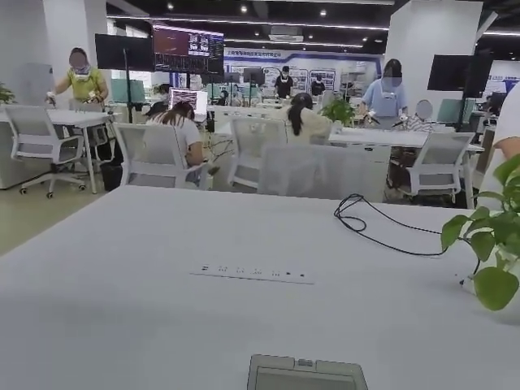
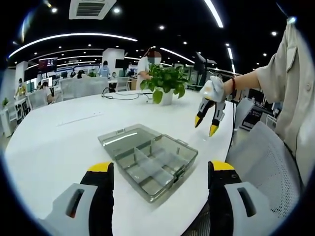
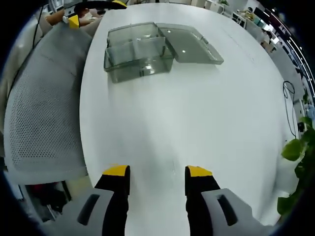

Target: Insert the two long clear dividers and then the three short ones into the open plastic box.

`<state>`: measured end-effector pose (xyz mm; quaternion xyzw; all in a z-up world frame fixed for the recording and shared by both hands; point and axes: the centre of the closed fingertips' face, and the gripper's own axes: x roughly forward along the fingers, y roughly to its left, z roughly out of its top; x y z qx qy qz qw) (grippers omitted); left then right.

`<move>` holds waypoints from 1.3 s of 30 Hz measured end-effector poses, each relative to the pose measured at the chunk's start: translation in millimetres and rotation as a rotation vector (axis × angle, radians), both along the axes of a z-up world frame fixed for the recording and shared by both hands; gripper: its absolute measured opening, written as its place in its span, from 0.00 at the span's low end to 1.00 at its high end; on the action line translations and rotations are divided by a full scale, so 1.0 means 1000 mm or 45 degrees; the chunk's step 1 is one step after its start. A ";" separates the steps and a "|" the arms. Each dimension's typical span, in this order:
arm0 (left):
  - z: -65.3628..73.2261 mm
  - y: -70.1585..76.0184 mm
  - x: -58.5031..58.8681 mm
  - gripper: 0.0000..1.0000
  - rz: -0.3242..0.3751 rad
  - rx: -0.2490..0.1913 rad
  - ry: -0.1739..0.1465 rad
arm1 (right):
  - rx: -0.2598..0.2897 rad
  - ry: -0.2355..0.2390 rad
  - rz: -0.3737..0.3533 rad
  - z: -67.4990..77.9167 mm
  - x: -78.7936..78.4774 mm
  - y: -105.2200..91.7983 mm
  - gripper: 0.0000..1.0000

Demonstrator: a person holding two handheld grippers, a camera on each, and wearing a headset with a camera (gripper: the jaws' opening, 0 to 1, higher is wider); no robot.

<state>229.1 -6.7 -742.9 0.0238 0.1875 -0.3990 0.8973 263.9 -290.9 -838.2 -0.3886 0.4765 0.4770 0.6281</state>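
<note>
Clear plastic box point(image 2: 162, 192) lies open with dividers point(image 2: 150, 164) standing inside.

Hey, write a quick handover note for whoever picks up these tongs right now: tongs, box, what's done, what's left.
Left tongs: open, empty, aimed at the clear grey plastic box.
Right tongs: open, empty, above the white table.
Box: on the table, lid open.
Done: clear plastic dividers stand inside, forming compartments.
Left: count them; I can't confirm all five.
</note>
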 end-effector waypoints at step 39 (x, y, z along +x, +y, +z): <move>-0.006 0.003 -0.001 0.72 0.004 0.045 0.033 | -0.062 0.042 0.117 -0.018 -0.007 -0.025 0.32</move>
